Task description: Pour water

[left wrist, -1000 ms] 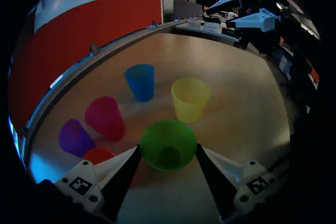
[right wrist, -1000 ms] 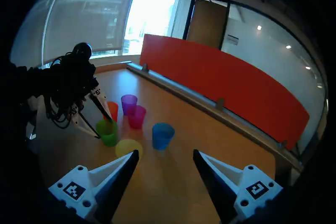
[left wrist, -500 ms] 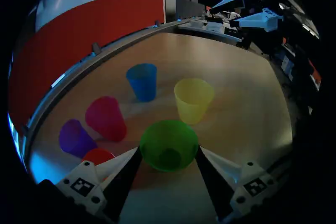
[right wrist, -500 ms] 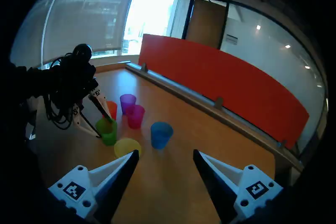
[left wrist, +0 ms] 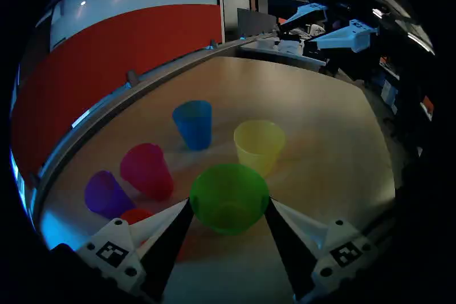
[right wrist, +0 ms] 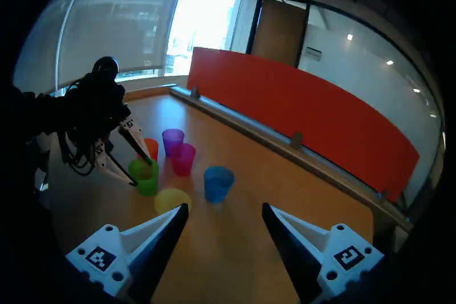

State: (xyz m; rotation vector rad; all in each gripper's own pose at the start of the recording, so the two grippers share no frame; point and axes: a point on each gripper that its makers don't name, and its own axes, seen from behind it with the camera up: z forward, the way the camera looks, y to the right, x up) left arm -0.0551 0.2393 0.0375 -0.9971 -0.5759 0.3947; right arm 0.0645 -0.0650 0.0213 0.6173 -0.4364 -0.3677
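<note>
The left gripper grips the green cup by both sides. The cup is just beside the yellow cup, in from the table's edge. The right gripper hangs spread and empty, well apart.

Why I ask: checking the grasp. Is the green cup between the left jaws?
Yes, the green cup sits between the left gripper's jaws.

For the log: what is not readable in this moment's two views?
- Water in the green cup: left gripper view, the inside is too dim.
- Grip of the left tool: the cup's rim hides where its fingers meet it.
- Most of the red cup: left gripper view, behind a finger.
- Lower part of the yellow cup: right gripper view, behind the right tool.
</note>
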